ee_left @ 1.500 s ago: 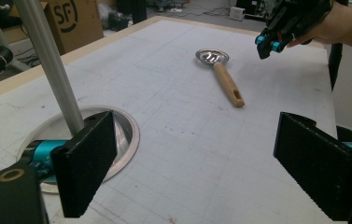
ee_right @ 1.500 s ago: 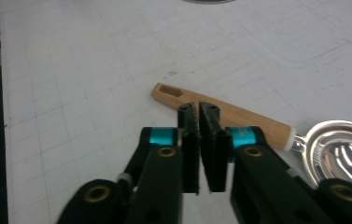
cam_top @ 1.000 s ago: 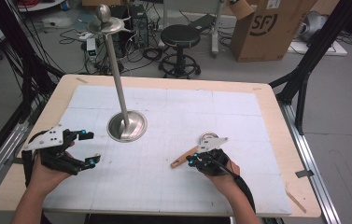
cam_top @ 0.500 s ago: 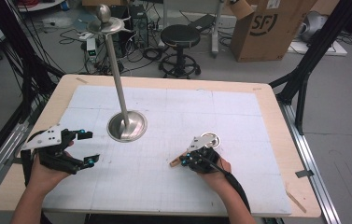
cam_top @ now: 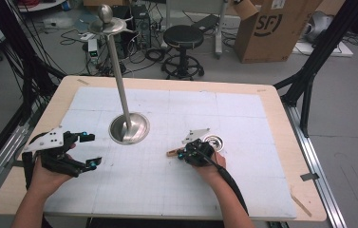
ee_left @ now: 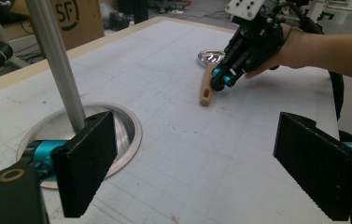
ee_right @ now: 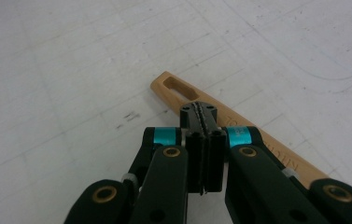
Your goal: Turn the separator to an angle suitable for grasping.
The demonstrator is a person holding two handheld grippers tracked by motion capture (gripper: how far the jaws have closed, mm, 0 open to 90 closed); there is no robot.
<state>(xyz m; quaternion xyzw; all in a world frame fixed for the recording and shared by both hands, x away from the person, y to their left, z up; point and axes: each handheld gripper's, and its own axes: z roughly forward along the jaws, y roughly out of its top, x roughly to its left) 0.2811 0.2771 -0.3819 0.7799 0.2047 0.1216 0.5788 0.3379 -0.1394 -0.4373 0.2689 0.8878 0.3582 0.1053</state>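
Right tool (ee_right: 203, 140), jaws pressed together, hovering over the slotted tan wooden handle (ee_right: 239, 128).
Its camera is showing faint unreadable lettering there; the left tool (ee_left: 201, 172) is gaping wide.

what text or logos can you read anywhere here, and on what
"SF", partly cut off: black logo on the cardboard box behind the table; the left gripper view shows it too.
Faint engraved letters along the wooden handle under the shut right tongs: too faint and hidden to read.
Nothing else is legible.
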